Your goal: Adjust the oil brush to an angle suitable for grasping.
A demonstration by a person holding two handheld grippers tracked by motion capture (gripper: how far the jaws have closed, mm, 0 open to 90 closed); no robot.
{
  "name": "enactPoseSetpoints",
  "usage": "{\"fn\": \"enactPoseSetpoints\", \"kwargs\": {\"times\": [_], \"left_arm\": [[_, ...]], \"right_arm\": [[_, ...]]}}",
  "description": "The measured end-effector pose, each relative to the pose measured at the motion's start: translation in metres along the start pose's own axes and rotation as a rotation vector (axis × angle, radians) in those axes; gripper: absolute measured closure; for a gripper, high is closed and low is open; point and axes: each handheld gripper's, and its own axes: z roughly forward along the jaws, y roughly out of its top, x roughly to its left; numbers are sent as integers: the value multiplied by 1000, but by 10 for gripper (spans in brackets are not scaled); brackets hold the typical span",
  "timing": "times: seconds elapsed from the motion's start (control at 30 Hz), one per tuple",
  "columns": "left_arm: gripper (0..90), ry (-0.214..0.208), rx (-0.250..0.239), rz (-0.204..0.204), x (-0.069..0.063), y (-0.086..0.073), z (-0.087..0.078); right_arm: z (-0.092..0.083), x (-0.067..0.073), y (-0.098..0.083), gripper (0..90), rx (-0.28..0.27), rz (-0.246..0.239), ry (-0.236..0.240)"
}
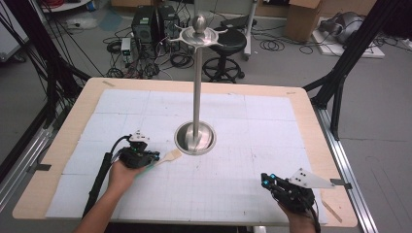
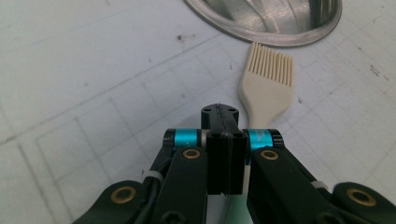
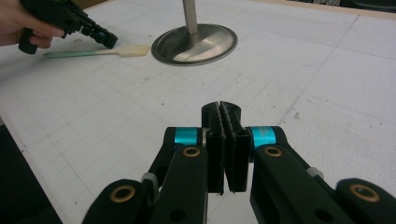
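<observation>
A pastry brush lies flat on the white gridded mat, its cream bristle head [image 1: 173,156] [image 2: 267,84] pointing at the round steel base [image 1: 195,139] of a tall metal stand. Its green handle [image 3: 70,53] runs back under my left gripper [image 1: 154,158] [image 2: 219,112], which hovers just over it with its jaws shut flat together and nothing between them. In the right gripper view that left gripper [image 3: 109,41] is close above the brush. My right gripper [image 1: 265,180] [image 3: 220,109] is shut and holds nothing, near the table's front right.
The stand's pole [image 1: 197,82] rises from the mat's middle to a hooked top with a ball [image 1: 199,23]. A wooden table edge [image 1: 320,141] frames the mat. Beyond it are a stool [image 1: 224,48], cables and computer cases on the floor.
</observation>
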Motion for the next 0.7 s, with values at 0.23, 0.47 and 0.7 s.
{"fn": "enactPoseSetpoints", "kwargs": {"times": [0.23,0.47,0.7], "left_arm": [[894,-53,12,70,-17,0,5],[893,-109,18,123,-37,-1,8],[893,-192,33,189,-65,3,19]], "right_arm": [[0,0,0,886,2,3,1],[2,2,0,886,6,1,5],[2,2,0,886,6,0,6]]}}
